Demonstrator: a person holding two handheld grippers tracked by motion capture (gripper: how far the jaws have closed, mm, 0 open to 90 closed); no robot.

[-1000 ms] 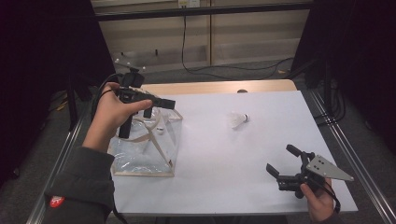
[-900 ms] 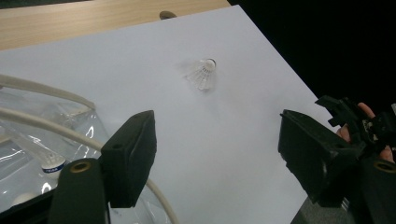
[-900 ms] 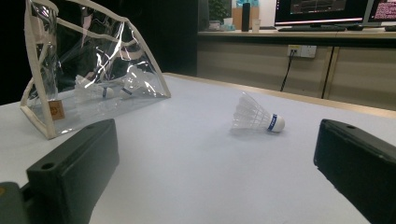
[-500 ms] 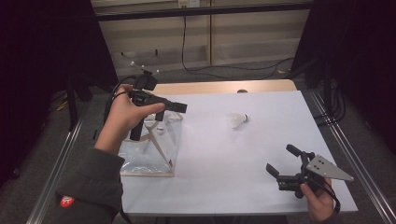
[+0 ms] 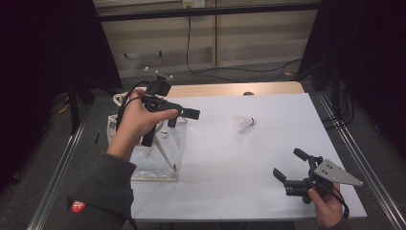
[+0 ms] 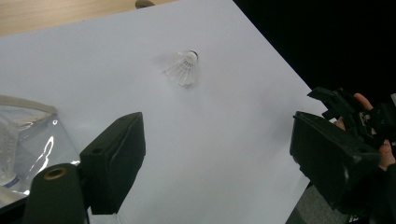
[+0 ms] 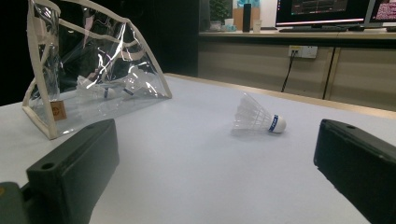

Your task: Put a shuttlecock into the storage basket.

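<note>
Far left on the desk [image 5: 230, 191]: a clear bag [image 5: 158, 153] with pale trim, mouth standing open, a few shuttlecocks dimly visible inside from the right gripper view. Just above its rim, the left gripper [image 5: 184, 117], jaws spread wide and just opened further, nothing between them, aimed across the white surface. Looks like the step after a drop into the bag, with the next pick now lined up. Mid-desk, well apart from the bag: one loose shuttlecock [image 5: 244, 123] lying on its side, cork pointing to the right. Lower right, near the desk's front edge: the right gripper [image 5: 292, 167], jaws released and empty, resting low and facing the shuttlecock. Next move, by this reading: reach over, straddle the feather skirt gently, close without crushing, carry back over the open mouth.
</note>
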